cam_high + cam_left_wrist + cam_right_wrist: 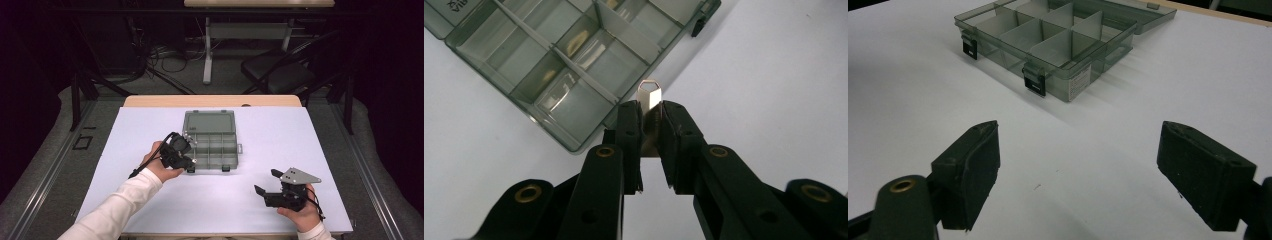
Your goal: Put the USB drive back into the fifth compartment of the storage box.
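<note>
Left claw (651, 125) pinching small shiny metal piece (650, 95) just above open smoky-grey plastic divider box (539, 75), right claw (1078, 175) spread wide.

The high view looks forward and down on the whole desk (150, 200). The left gripper view hangs close above the compartment box (524, 65), facing steeply down. The right gripper view looks low across the desk at the same box from farther off.

No text reads clearly — the organizer box (1058, 45) bears a small white sticker, illegible.
</note>
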A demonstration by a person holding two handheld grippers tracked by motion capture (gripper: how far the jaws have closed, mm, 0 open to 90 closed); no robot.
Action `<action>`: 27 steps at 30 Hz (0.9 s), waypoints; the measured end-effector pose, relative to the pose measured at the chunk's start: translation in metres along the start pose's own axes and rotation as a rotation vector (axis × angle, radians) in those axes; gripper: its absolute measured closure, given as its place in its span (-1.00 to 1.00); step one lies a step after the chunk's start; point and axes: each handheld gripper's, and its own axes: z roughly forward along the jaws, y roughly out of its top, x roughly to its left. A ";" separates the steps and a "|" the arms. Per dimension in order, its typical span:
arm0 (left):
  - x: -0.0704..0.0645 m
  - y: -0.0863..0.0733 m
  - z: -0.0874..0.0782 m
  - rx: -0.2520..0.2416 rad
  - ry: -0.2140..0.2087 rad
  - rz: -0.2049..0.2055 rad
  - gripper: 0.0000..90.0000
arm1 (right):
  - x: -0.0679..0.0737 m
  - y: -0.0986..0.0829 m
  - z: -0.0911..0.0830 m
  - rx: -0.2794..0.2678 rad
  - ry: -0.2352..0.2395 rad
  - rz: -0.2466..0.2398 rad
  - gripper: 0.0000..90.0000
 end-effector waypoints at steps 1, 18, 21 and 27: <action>0.001 0.000 0.000 -0.002 0.002 -0.003 0.76 | 0.000 0.000 0.000 0.000 0.000 -0.001 -0.62; 0.018 0.004 0.002 0.009 0.024 -0.034 0.76 | 0.000 0.000 0.000 0.001 -0.001 -0.003 -0.62; 0.019 0.004 0.003 0.010 0.025 -0.041 0.76 | 0.000 0.000 0.000 0.001 -0.001 -0.003 -0.62; 0.023 0.006 0.007 0.021 0.027 -0.045 0.76 | 0.001 0.000 -0.001 0.002 -0.002 -0.004 -0.61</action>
